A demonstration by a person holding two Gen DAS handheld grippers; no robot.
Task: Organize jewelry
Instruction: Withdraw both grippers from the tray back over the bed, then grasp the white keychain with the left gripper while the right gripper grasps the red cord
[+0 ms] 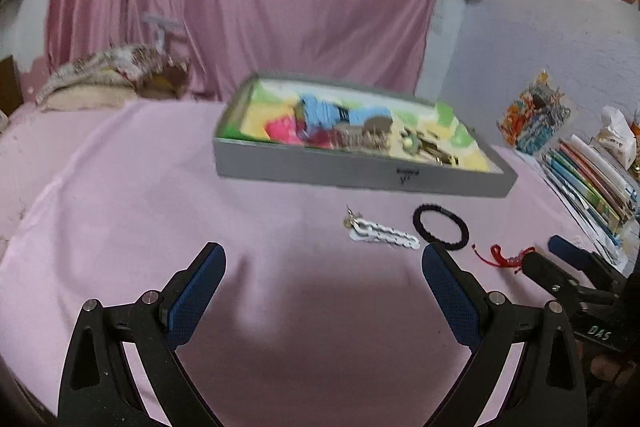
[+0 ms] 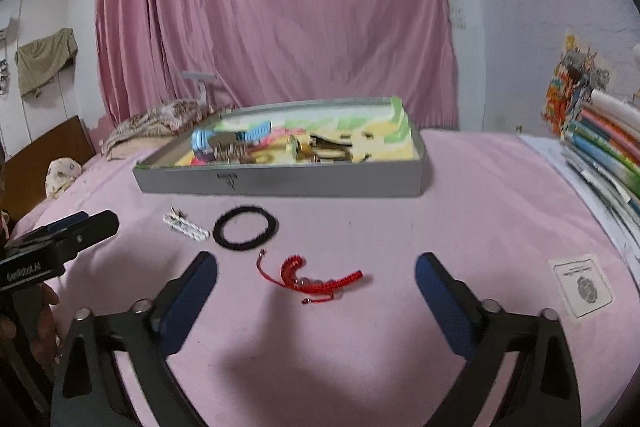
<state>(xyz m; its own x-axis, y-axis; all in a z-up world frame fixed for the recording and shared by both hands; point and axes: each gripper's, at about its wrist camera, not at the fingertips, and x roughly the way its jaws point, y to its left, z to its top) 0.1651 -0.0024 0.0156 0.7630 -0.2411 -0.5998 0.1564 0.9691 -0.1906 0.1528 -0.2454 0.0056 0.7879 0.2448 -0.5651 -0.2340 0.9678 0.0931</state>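
The grey box (image 2: 280, 183) sits on the pink sheet (image 2: 400, 235) and serves as the landmark here; it already holds a good share of the jewelry, among it a light blue strap-like piece (image 2: 208, 141), some pink and red items and a cluster of gold-coloured pieces (image 2: 320, 147) toward its middle, though blur keeps me from telling them apart further; so part of the sorting looks done. Three pieces lie outside the box, on the sheet in front of its near wall: a white chain-like piece (image 2: 186, 225) with a small metal end, a black ring-shaped band (image 2: 245, 227) just beside it, and a red coiled cord bracelet (image 2: 312, 279) a little nearer the camera than the band; these appear to be what is left. The right gripper (image 2: 316, 279) has its jaws spread wide with the red bracelet lying between them on the sheet, the pads not pressing on it; nothing is held. The left gripper (image 1: 322, 269) is likewise spread wide and empty, over bare sheet in front of the box, with the white piece just beyond its fingertips. My guess is that the red bracelet goes next, then the band and the white piece.
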